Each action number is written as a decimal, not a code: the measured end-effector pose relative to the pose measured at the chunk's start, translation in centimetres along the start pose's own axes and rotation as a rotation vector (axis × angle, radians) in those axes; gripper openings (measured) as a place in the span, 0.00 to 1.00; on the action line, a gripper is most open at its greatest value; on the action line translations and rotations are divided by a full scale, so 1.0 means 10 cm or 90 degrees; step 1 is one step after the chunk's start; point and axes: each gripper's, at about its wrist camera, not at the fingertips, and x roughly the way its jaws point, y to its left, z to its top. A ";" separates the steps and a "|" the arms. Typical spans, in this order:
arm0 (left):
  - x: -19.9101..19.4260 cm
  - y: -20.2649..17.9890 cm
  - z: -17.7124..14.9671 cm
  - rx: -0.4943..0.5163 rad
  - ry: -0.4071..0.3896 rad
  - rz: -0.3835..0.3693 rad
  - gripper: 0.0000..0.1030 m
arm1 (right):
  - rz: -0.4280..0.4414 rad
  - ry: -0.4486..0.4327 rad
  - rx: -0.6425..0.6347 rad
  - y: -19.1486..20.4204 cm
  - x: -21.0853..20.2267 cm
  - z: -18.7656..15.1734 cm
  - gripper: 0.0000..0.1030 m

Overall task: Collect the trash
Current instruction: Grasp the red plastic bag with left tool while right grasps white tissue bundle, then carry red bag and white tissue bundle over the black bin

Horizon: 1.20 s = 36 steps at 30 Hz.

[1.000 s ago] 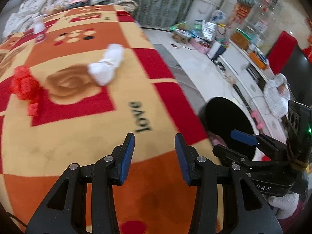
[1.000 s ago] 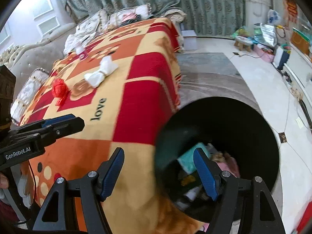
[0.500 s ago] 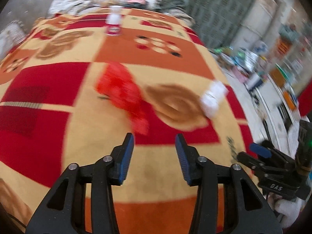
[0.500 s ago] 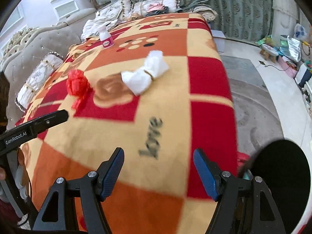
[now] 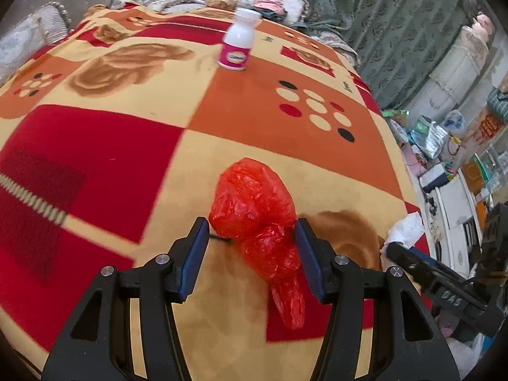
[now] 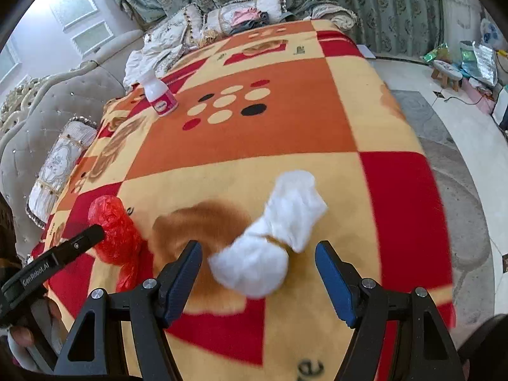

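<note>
**Inspector:** Start at the left. What lies there?

**Assistant:** A red plastic bag (image 5: 254,216), crumpled, on the patterned blanket (image 5: 111,146). The left gripper (image 5: 252,247) has its jaws spread, one to each side of the bag's lower part. The right pad seems to be at the plastic; I cannot tell whether the left pad touches. Nothing is gripped.

**Inspector:** Further back?

**Assistant:** A white bottle with a pink label (image 5: 238,46) stands upright on the blanket, well apart from the bag, toward the pillows (image 6: 241,16).

**Inspector:** Moving right.

**Assistant:** A white wad tied at its middle (image 6: 270,241) lies on the blanket beside a brown rose motif, near the red bag. The right gripper (image 6: 258,273) is wide open, its blue pads flanking the wad's nearer end with clear gaps on both sides. It holds nothing.

**Inspector:** And the far right?

**Assistant:** Floor beyond the bed edge, with a grey rug (image 6: 460,222) and clutter along the wall.
</note>
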 end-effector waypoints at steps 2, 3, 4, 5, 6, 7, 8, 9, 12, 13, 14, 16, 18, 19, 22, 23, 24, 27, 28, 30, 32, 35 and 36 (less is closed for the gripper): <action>0.05 -0.04 0.01 0.004 -0.002 -0.007 0.53 | 0.005 0.009 -0.001 0.01 0.10 0.01 0.69; 0.07 -0.07 0.00 0.008 -0.001 -0.012 0.53 | 0.012 0.013 0.002 0.01 0.14 0.00 0.69; 0.09 -0.08 0.01 0.012 0.004 -0.018 0.52 | 0.014 -0.001 -0.002 0.01 0.13 -0.01 0.64; 0.12 -0.10 0.00 0.016 0.016 -0.028 0.51 | 0.018 -0.007 -0.007 0.01 0.12 -0.02 0.51; 0.14 -0.12 -0.01 0.017 0.028 -0.041 0.39 | 0.018 -0.004 -0.011 0.01 0.13 -0.03 0.48; 0.14 -0.14 -0.04 0.020 0.034 -0.055 0.36 | 0.018 -0.007 -0.016 0.01 0.11 -0.04 0.45; 0.10 -0.17 -0.06 0.026 0.030 -0.053 0.35 | 0.024 -0.003 -0.019 0.01 0.09 -0.06 0.40; 0.05 -0.20 -0.09 0.034 0.023 -0.050 0.33 | 0.027 -0.002 -0.021 0.01 0.08 -0.07 0.39; -0.07 -0.23 -0.18 0.031 0.034 -0.075 0.32 | 0.031 -0.010 -0.039 0.02 -0.07 -0.14 0.36; -0.13 -0.25 -0.22 0.033 0.037 -0.081 0.32 | 0.033 -0.014 -0.046 0.03 -0.13 -0.17 0.36; -0.20 -0.27 -0.26 0.040 0.038 -0.082 0.32 | 0.033 -0.020 -0.056 0.05 -0.22 -0.22 0.36; -0.32 -0.33 -0.35 0.057 0.038 -0.084 0.32 | 0.034 -0.027 -0.066 0.06 -0.36 -0.30 0.36; -0.43 -0.39 -0.46 0.074 0.036 -0.082 0.32 | 0.038 -0.028 -0.067 0.04 -0.45 -0.38 0.36; -0.50 -0.44 -0.54 0.086 0.036 -0.081 0.32 | 0.039 -0.026 -0.067 0.03 -0.50 -0.43 0.36; -0.64 -0.55 -0.74 0.116 0.030 -0.077 0.32 | 0.041 -0.024 -0.071 0.03 -0.65 -0.63 0.36; -0.68 -0.57 -0.80 0.124 0.027 -0.076 0.32 | 0.040 -0.023 -0.073 0.03 -0.68 -0.68 0.36; -0.71 -0.59 -0.84 0.130 0.026 -0.076 0.32 | 0.038 -0.021 -0.076 0.04 -0.73 -0.76 0.36; -0.80 -0.67 -1.00 0.144 0.027 -0.081 0.32 | 0.037 -0.020 -0.079 0.05 -0.83 -0.95 0.36; -0.84 -0.71 -1.06 0.151 0.024 -0.080 0.32 | 0.037 -0.019 -0.075 0.04 -0.87 -1.00 0.36; -0.90 -0.76 -1.15 0.164 0.020 -0.079 0.32 | 0.040 -0.020 -0.068 0.02 -0.94 -1.11 0.36; -0.97 -0.82 -1.25 0.180 0.015 -0.079 0.32 | 0.038 -0.022 -0.066 0.02 -1.01 -1.20 0.36; -1.04 -0.91 -1.37 0.203 0.009 -0.078 0.32 | 0.033 -0.024 -0.070 0.04 -1.11 -1.34 0.36; -1.05 -0.93 -1.39 0.206 0.008 -0.079 0.32 | 0.034 -0.025 -0.070 0.04 -1.14 -1.38 0.36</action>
